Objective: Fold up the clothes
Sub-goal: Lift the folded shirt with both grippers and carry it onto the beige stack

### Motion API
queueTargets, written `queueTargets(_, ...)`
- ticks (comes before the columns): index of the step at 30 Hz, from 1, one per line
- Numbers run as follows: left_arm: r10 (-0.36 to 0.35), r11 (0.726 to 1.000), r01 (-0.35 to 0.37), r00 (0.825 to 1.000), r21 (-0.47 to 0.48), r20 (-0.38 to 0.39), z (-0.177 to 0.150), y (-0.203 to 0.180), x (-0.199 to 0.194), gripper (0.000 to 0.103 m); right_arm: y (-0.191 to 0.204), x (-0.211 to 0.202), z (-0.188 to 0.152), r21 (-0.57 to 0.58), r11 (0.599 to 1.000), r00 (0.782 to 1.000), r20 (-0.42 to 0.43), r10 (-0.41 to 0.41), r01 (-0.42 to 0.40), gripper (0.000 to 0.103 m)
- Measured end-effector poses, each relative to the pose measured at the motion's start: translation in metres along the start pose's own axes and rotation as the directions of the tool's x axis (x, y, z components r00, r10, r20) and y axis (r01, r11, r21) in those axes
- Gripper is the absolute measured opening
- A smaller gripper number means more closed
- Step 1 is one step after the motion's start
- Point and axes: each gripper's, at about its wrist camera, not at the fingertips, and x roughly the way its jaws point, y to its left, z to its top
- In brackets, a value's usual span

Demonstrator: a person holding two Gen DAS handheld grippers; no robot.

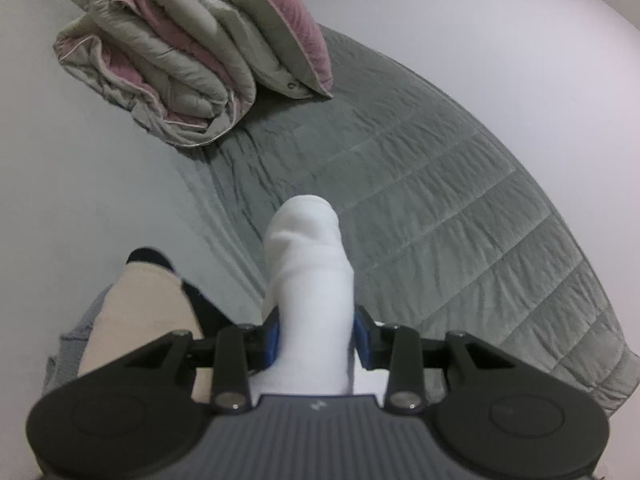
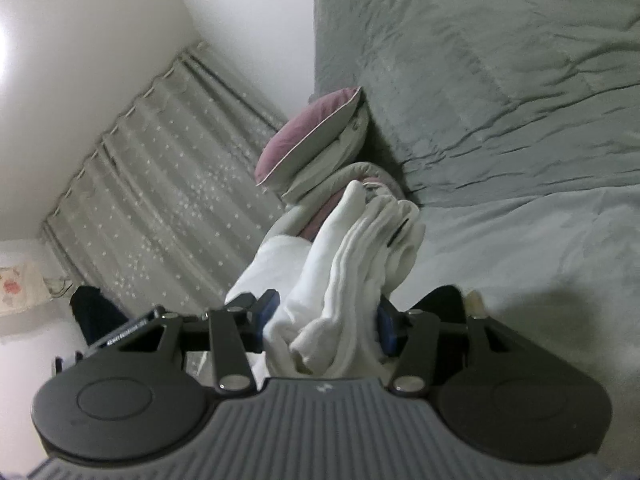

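My left gripper (image 1: 314, 338) is shut on a white garment (image 1: 310, 264), which sticks forward between the blue pads as a rolled fold held above the grey quilted bed (image 1: 460, 200). My right gripper (image 2: 326, 322) is shut on a bunched white garment (image 2: 352, 256), several layers gathered between its pads, also lifted off the bed (image 2: 500, 100). I cannot tell whether both grippers hold the same piece.
A folded grey-and-pink duvet (image 1: 168, 72) and a matching pillow (image 1: 280, 32) lie at the head of the bed; the pillow also shows in the right wrist view (image 2: 312, 136). A dotted grey curtain (image 2: 160, 184) hangs beside the bed. The person's arm (image 1: 136, 320) is at lower left.
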Motion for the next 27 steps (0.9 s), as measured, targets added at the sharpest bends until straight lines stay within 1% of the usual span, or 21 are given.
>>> queueTargets(3,0.071,0.997,-0.071,0.997,-0.002,-0.007,-0.010,0.023,0.012,0.036,-0.014,0.007,-0.007,0.032,0.999,0.999,-0.029,-0.038,0.039,0.054)
queueTargets(5,0.112,0.994,-0.112,0.994,0.001,0.002,-0.018,0.039,0.014,0.040,-0.023,0.014,-0.013,0.043,0.996,0.996,-0.058,-0.073,0.075,0.054)
queueTargets(6,0.118,0.993,-0.118,0.993,-0.003,0.009,-0.022,0.046,0.014,0.046,-0.026,0.016,-0.016,0.038,0.995,0.993,-0.071,-0.092,0.095,0.054)
queueTargets(8,0.096,0.995,-0.095,0.995,-0.016,0.035,-0.028,0.053,0.012,0.046,-0.027,0.018,-0.019,0.006,0.991,0.987,-0.088,-0.132,0.133,0.059)
queueTargets(9,0.091,0.996,-0.090,0.995,-0.018,0.044,-0.029,0.053,0.010,0.047,-0.026,0.017,-0.021,-0.011,0.989,0.985,-0.086,-0.149,0.149,0.065)
queueTargets(10,0.089,0.996,-0.088,0.995,-0.021,0.048,-0.029,0.051,0.009,0.048,-0.025,0.016,-0.021,-0.020,0.988,0.985,-0.083,-0.153,0.152,0.067)
queueTargets(12,0.089,0.996,-0.087,0.995,-0.030,0.041,-0.026,0.048,0.007,0.051,-0.020,0.012,-0.021,-0.026,0.990,0.988,-0.075,-0.138,0.136,0.067)
queueTargets(14,0.089,0.995,-0.088,0.995,-0.036,0.033,-0.024,0.048,0.006,0.049,-0.018,0.007,-0.018,-0.031,0.991,0.990,-0.062,-0.129,0.127,0.067)
queueTargets(15,0.088,0.995,-0.087,0.996,-0.042,0.029,-0.024,0.048,0.006,0.047,-0.019,0.006,-0.017,-0.026,0.992,0.990,-0.055,-0.128,0.126,0.067)
queueTargets(16,0.086,0.995,-0.085,0.996,-0.045,0.031,-0.024,0.048,0.006,0.040,-0.022,0.007,-0.016,-0.008,0.993,0.991,-0.055,-0.119,0.119,0.065)
queueTargets(18,0.075,0.996,-0.073,0.996,-0.046,0.054,-0.026,0.045,0.004,0.037,-0.030,0.009,-0.017,0.062,0.996,0.996,-0.061,-0.066,0.070,0.058)
queueTargets(19,0.063,0.997,-0.060,0.995,-0.041,0.072,-0.026,0.041,0.001,0.035,-0.031,0.009,-0.017,0.078,0.996,0.997,-0.054,-0.048,0.052,0.056)
queueTargets(21,0.036,0.999,-0.032,0.994,-0.042,0.102,-0.024,0.035,-0.004,0.035,-0.023,0.005,-0.015,0.042,0.999,0.999,-0.030,-0.033,0.035,0.055)
queueTargets(23,0.024,0.999,-0.019,0.991,-0.036,0.131,-0.022,0.029,-0.010,0.035,-0.017,0.002,-0.012,0.033,0.999,1.000,-0.015,-0.012,0.012,0.055)
queueTargets(25,0.027,0.999,-0.023,0.989,-0.024,0.148,-0.020,0.027,-0.016,0.035,-0.013,0.001,-0.010,0.035,0.999,1.000,-0.015,0.005,-0.005,0.055)
queueTargets(27,0.051,0.999,-0.049,0.988,-0.013,0.146,-0.020,0.030,-0.019,0.036,-0.011,0.003,-0.009,0.040,0.999,0.999,-0.041,-0.004,0.005,0.055)
